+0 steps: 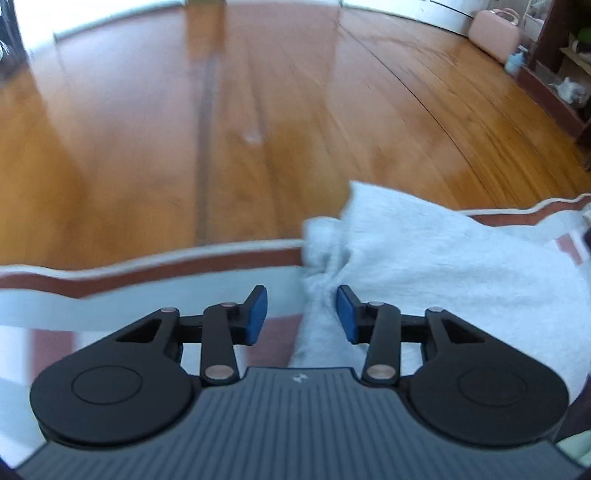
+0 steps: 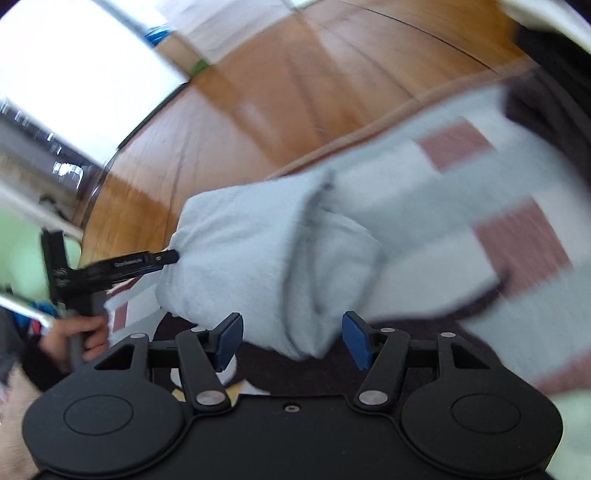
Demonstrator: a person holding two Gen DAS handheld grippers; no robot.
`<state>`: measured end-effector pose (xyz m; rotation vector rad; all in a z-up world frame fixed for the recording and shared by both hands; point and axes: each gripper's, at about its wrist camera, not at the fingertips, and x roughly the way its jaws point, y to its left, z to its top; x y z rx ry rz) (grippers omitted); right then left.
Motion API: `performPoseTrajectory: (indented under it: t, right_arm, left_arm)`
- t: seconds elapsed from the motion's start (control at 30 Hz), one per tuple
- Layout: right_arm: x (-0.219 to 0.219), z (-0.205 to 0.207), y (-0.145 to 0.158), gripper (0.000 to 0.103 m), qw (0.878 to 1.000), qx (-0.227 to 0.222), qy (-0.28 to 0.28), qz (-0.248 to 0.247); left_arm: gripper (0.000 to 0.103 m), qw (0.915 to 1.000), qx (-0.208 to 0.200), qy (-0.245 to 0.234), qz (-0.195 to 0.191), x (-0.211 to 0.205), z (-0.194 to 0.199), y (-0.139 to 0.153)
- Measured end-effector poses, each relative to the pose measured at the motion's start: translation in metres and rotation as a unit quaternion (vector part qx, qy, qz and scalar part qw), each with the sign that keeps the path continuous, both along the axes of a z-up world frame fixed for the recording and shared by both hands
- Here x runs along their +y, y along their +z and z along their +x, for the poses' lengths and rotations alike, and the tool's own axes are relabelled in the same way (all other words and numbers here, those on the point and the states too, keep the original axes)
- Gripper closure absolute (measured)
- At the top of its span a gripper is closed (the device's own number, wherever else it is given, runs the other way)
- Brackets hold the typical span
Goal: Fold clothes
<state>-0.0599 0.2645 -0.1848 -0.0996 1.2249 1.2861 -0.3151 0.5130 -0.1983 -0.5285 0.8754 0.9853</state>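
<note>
While the left wrist view looks steeply down, the left gripper [image 1: 301, 314] hangs over the near edge of a pale blue and brick-red checked blanket [image 1: 147, 295], its blue-padded fingers [image 1: 256, 314] parted with a twist of the light grey fleecy garment [image 1: 424, 266] rising between them; the right pad sits at the cloth, the left stands clear, so nothing is clenched. The garment spreads rightward across the blanket, one corner poking past its piped edge over the glossy orange-brown wooden floor [image 1: 258, 92]. A pink case [image 1: 495, 31] stands by a dark shelf unit [image 1: 554, 66] at far right. In the right wrist view, tilted and blurred, the right gripper [image 2: 291, 339] is spread wide, released, a bunched fold of the garment [image 2: 258, 251] drooping between its fingers [image 2: 354, 341] without being pinched. At left a person's hand [image 2: 85, 338] grips the other gripper's handle, whose tip [image 2: 162, 258] meets the cloth's far corner.
</note>
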Motion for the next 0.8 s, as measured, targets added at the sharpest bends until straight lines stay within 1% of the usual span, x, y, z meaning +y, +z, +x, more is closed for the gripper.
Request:
performPoseTrajectory:
  t: [0.03, 0.07, 0.1, 0.13, 0.17, 0.2, 0.23, 0.27, 0.3, 0.33, 0.37, 0.4, 0.43, 0.47, 0.5, 0.53, 0.57, 0.6, 0.63, 0.67, 0.7, 0.73, 0.77, 0.8]
  right_arm:
    - [0.009, -0.005, 0.0, 0.038, 1.0, -0.011, 0.011, 0.006]
    - [0.019, -0.01, -0.002, 0.038, 0.999, -0.024, 0.021, 0.006]
    - [0.027, -0.012, -0.005, 0.038, 0.999, -0.036, 0.021, -0.003]
    - [0.03, -0.013, -0.009, 0.038, 0.999, -0.041, 0.01, -0.014]
    - [0.034, -0.014, -0.012, 0.038, 0.999, -0.046, 0.0, -0.025]
    - [0.037, -0.014, -0.017, 0.038, 0.998, -0.045, -0.012, -0.038]
    - [0.036, -0.011, -0.028, 0.039, 0.998, -0.029, -0.026, -0.053]
    - [0.034, -0.009, -0.037, 0.041, 0.997, -0.015, -0.032, -0.062]
    - [0.029, -0.009, -0.039, 0.044, 0.998, -0.011, -0.028, -0.057]
    - [0.025, -0.01, -0.04, 0.049, 0.998, -0.015, -0.02, -0.054]
    - [0.024, -0.014, -0.036, 0.049, 0.998, -0.039, -0.003, -0.055]
    - [0.023, -0.017, -0.034, 0.05, 0.997, -0.056, 0.011, -0.058]
    - [0.023, -0.018, -0.033, 0.05, 0.996, -0.062, 0.017, -0.065]
    - [0.022, -0.019, -0.033, 0.05, 0.995, -0.067, 0.023, -0.073]
    - [0.022, -0.019, -0.033, 0.05, 0.994, -0.068, 0.026, -0.079]
    - [0.021, -0.016, -0.034, 0.049, 0.995, -0.058, 0.02, -0.082]
    - [0.021, -0.014, -0.035, 0.049, 0.995, -0.047, 0.012, -0.087]
    - [0.021, -0.012, -0.036, 0.044, 0.995, -0.034, -0.001, -0.095]
    - [0.02, -0.011, -0.037, 0.041, 0.994, -0.026, -0.014, -0.104]
    - [0.019, -0.01, -0.037, 0.038, 0.993, -0.021, -0.021, -0.112]
    - [0.019, -0.013, -0.036, 0.035, 0.992, -0.031, -0.014, -0.119]
    - [0.021, -0.019, -0.035, 0.033, 0.99, -0.055, 0.006, -0.128]
    - [0.023, -0.026, -0.033, 0.033, 0.986, -0.087, 0.028, -0.139]
    - [0.024, -0.033, -0.031, 0.033, 0.981, -0.12, 0.045, -0.149]
  left_arm:
    - [0.075, 0.9989, 0.04, 0.007, 0.026, -0.006, -0.002, 0.004]
    - [0.075, 0.9985, 0.048, 0.013, 0.02, -0.006, -0.002, 0.006]
    - [0.075, 0.9988, 0.045, 0.021, 0.001, -0.003, -0.006, 0.007]
    - [0.075, 0.9975, -0.006, 0.038, -0.059, 0.009, -0.022, 0.005]
    - [0.075, 0.9914, -0.067, 0.061, -0.095, 0.016, -0.03, 0.01]
    - [0.074, 0.9798, -0.127, 0.083, -0.13, 0.023, -0.039, 0.014]
    - [0.068, 0.9671, -0.178, 0.096, -0.154, 0.028, -0.045, 0.02]
    - [0.066, 0.9695, -0.188, 0.076, -0.138, 0.029, -0.037, 0.028]
    - [0.062, 0.9778, -0.172, 0.043, -0.112, 0.027, -0.026, 0.034]
    - [0.062, 0.9841, -0.155, 0.012, -0.087, 0.025, -0.015, 0.037]
    - [0.062, 0.9887, -0.133, -0.015, -0.068, 0.025, -0.003, 0.031]
    - [0.064, 0.9917, -0.11, -0.038, -0.055, 0.024, 0.007, 0.024]
    - [0.065, 0.9933, -0.085, -0.043, -0.065, 0.023, 0.009, 0.013]
    - [0.064, 0.9942, -0.062, -0.045, -0.076, 0.024, 0.009, 0.003]
    - [0.056, 0.9942, -0.047, -0.03, -0.092, 0.028, 0.004, -0.008]
    - [0.041, 0.9939, -0.034, -0.015, -0.104, 0.031, 0.0, -0.016]
    - [0.032, 0.9951, -0.018, -0.005, -0.097, 0.034, -0.004, -0.016]
    - [0.028, 0.9969, 0.021, -0.001, -0.075, 0.035, -0.003, -0.013]
    - [0.031, 0.9967, 0.064, 0.003, -0.05, 0.035, -0.002, -0.011]
    - [0.034, 0.993, 0.116, 0.009, -0.02, 0.035, -0.002, -0.011]
    - [0.036, 0.9886, 0.149, 0.016, -0.006, 0.037, -0.007, -0.016]
    - [0.038, 0.983, 0.182, 0.023, 0.009, 0.038, -0.012, -0.02]
    - [0.039, 0.9817, 0.188, 0.03, 0.01, 0.041, -0.019, -0.022]
    - [0.039, 0.9941, 0.093, 0.04, -0.04, 0.05, -0.036, -0.017]
